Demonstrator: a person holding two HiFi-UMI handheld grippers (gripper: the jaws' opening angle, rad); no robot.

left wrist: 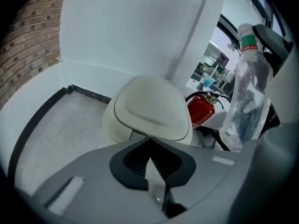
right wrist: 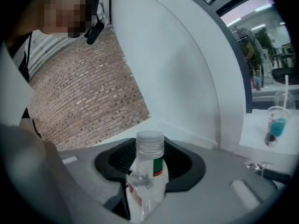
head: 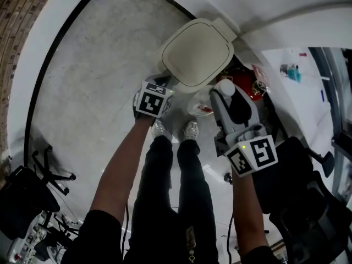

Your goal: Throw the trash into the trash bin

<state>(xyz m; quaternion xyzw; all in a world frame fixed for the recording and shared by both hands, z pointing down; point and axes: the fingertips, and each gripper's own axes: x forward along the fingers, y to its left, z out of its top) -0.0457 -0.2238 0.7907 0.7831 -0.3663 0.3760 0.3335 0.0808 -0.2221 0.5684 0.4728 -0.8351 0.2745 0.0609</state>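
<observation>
Reaching down and forward past the legs, both forearms are held out nearly straight, each hand gripping its tool from behind the marker cube. The left gripper [left wrist: 156,181] has its grey jaws drawn together with nothing between them; in the head view its tip sits just beside the lid's edge at about 7 o'clock, and contact cannot be told. The right gripper [right wrist: 142,197] is turned across toward the left one, its jaws closed on a bottle [right wrist: 148,171] low on the body, so the white ribbed cap and red-and-green label stand clear above them. The bottle is clear, thin, crinkled plastic. Beyond the shoes [head: 190,130], at 12 o'clock, stands the trash bin [left wrist: 149,108], smooth cream plastic with rounded corners, its domed lid down. A red fire extinguisher [left wrist: 200,108] with a black hose stands just beside the bin at 3 o'clock. Speckled grey floor [head: 93,81] runs to a white wall, with a brick wall [left wrist: 28,55] at 9 o'clock.
</observation>
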